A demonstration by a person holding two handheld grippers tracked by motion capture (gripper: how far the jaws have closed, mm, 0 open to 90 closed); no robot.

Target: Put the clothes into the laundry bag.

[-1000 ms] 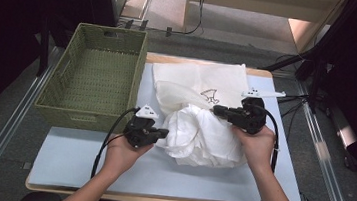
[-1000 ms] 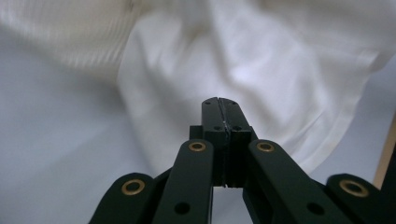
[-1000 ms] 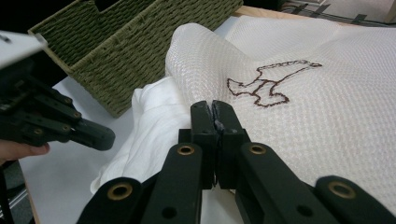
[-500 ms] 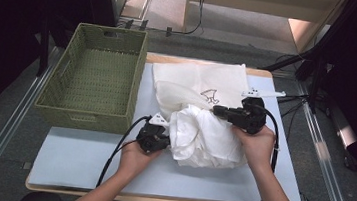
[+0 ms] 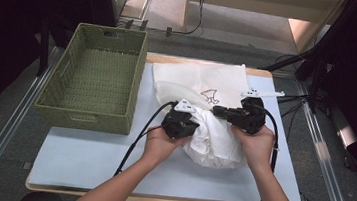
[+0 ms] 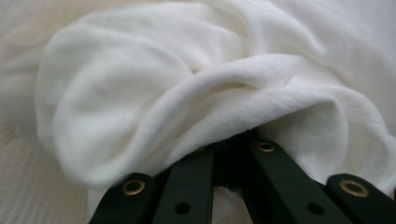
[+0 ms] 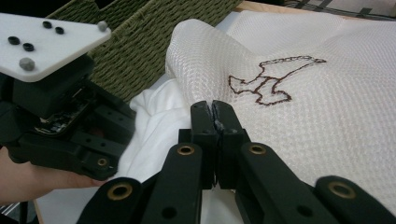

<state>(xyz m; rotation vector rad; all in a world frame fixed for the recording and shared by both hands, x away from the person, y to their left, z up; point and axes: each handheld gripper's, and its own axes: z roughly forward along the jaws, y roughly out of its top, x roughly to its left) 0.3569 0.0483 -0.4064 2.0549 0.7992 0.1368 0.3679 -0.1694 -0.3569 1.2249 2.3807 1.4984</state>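
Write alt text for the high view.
A person's two hands press the left gripper and right gripper into a bunched white cloth lying on a pale mat. A green woven basket sits at the left, with a waffle-textured cloth behind.

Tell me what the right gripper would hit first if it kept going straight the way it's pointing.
Probably the left gripper. In the high view the right gripper points left across the white cloth, with the left gripper next in line. Depth is unclear, so the green basket could come first if it passes behind.
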